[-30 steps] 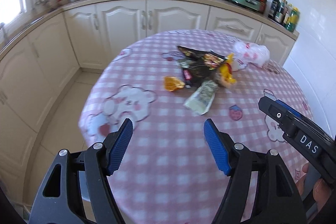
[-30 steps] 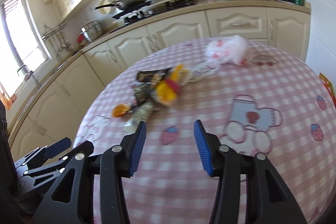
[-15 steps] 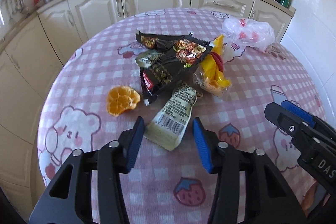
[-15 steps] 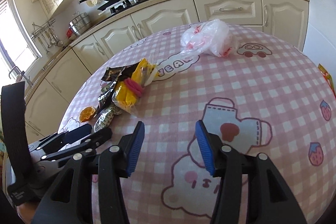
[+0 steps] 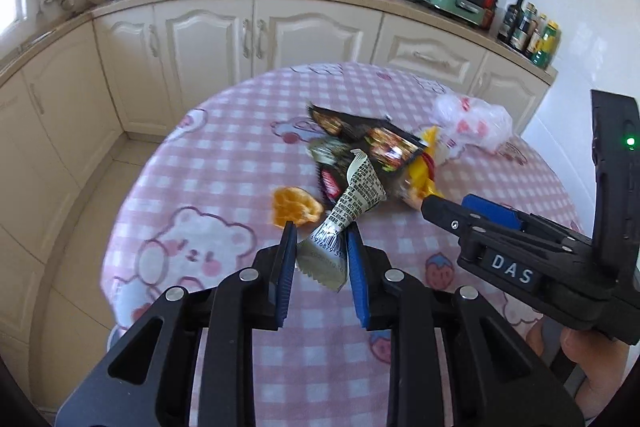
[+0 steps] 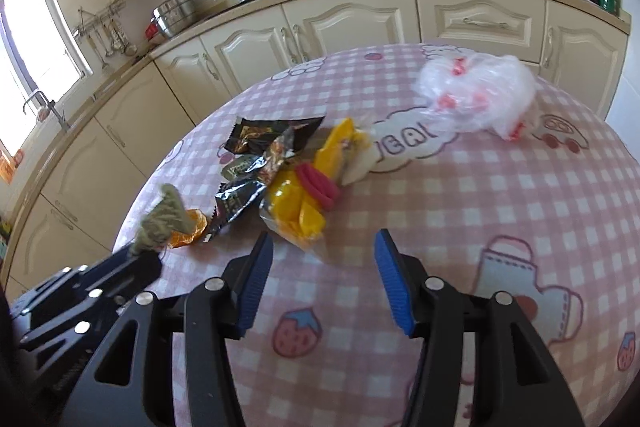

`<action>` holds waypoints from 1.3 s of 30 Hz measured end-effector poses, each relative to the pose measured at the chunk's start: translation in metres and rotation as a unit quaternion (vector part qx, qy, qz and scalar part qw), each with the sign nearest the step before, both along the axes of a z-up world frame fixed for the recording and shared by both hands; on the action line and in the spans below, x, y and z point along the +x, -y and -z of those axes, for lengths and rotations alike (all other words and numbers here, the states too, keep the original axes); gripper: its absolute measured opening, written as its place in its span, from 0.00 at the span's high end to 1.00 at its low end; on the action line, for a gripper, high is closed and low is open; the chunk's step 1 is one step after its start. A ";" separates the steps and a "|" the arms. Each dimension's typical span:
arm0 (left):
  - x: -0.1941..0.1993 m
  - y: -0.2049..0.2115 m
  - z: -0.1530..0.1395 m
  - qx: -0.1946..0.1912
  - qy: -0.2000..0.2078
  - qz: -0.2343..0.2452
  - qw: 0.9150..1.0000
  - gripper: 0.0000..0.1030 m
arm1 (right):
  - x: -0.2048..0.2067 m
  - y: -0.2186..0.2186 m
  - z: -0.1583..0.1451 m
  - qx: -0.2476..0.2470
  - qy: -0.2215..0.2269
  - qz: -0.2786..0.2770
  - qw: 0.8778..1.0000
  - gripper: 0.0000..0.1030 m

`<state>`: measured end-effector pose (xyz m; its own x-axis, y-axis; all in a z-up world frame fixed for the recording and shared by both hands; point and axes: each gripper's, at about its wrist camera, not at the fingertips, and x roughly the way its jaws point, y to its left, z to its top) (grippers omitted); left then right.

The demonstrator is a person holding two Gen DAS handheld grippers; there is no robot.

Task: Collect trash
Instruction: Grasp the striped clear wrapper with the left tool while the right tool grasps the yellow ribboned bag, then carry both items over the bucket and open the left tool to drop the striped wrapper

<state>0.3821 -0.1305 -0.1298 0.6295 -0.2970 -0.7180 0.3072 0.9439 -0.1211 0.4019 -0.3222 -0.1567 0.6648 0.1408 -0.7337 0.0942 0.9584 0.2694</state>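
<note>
Table: round table [image 5: 224, 163] with pink checked cloth, kitchen cabinets behind.
Change: half a second ago the left gripper [image 5: 320, 239] was spread around the wrapper [image 5: 352, 205]; now clenched on its barcode end.
Wrapper: pale, crumpled, rising ahead of the jaws.
Right gripper [image 6: 324, 247]: released, yellow bag [image 6: 300, 203] just ahead.

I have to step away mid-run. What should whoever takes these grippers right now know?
Left gripper: jaws shut on the barcode wrapper, its far end raised over the pile.
Right gripper: open, holding nothing, hovering near the yellow wrapper.
On the table: dark wrappers, orange peel, clear plastic bag.
Done: one wrapper gripped. Left: everything else; no bin in view.
</note>
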 end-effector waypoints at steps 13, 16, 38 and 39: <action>0.004 -0.038 -0.002 -0.023 0.000 -0.031 0.999 0.78 | 0.004 -0.011 -0.001 -0.016 0.007 0.002 1.000 0.67; -0.003 -0.045 -0.007 -0.027 0.003 -0.032 0.999 0.78 | -0.012 -0.009 -0.008 -0.016 0.017 0.013 1.000 0.67; -0.093 -0.220 -0.017 -0.050 0.015 -0.175 0.983 0.77 | -0.078 -0.217 -0.055 -0.010 0.061 -0.178 0.982 0.67; -0.097 -0.231 -0.013 -0.047 0.011 -0.187 0.981 0.77 | -0.078 -0.234 -0.051 -0.010 0.057 -0.192 0.980 0.67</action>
<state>0.2855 0.1009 -0.1169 0.7220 -0.1077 -0.6835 -0.0544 0.9759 -0.2112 0.3241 -0.0886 -0.1058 0.6430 0.3830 -0.6632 -0.3042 0.9225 0.2377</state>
